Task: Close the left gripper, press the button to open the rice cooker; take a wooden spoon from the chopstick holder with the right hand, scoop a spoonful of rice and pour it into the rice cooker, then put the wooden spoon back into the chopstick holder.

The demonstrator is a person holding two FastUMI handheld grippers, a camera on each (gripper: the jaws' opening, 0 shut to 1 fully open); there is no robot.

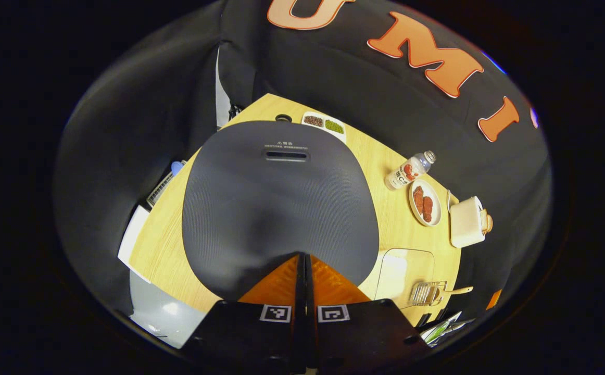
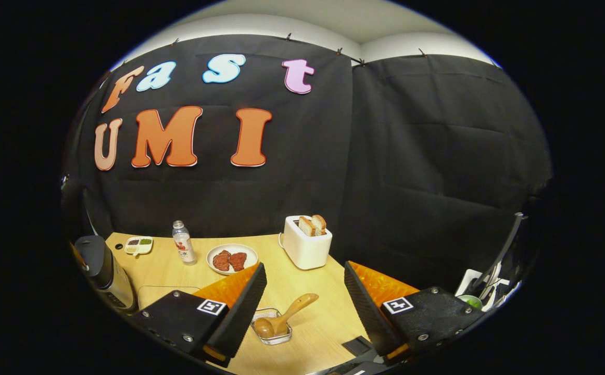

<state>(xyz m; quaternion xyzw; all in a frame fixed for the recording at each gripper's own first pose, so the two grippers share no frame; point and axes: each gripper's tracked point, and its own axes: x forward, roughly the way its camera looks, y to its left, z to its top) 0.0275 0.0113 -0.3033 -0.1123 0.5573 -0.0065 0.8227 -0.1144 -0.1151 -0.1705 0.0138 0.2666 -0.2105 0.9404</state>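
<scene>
The rice cooker's dark grey lid (image 1: 280, 208) is down and lies right under my left gripper (image 1: 302, 256), which is shut with its tips just above the lid's near edge. In the right gripper view the rice cooker (image 2: 105, 273) stands at the far left of the table. A wooden spoon (image 2: 288, 313) lies tilted in a small wire chopstick holder (image 2: 271, 327), bowl end down, and the holder (image 1: 426, 292) is also seen at the lower right of the left gripper view. My right gripper (image 2: 305, 307) hangs open above and around the spoon, not touching it.
On the wooden table (image 2: 307, 291) stand a white toaster (image 2: 306, 244) with bread slices, a plate of meat (image 2: 232, 259), a small bottle (image 2: 183, 242) and a little divided dish (image 2: 138, 245). A pale rectangular tray (image 1: 404, 271) lies beside the cooker.
</scene>
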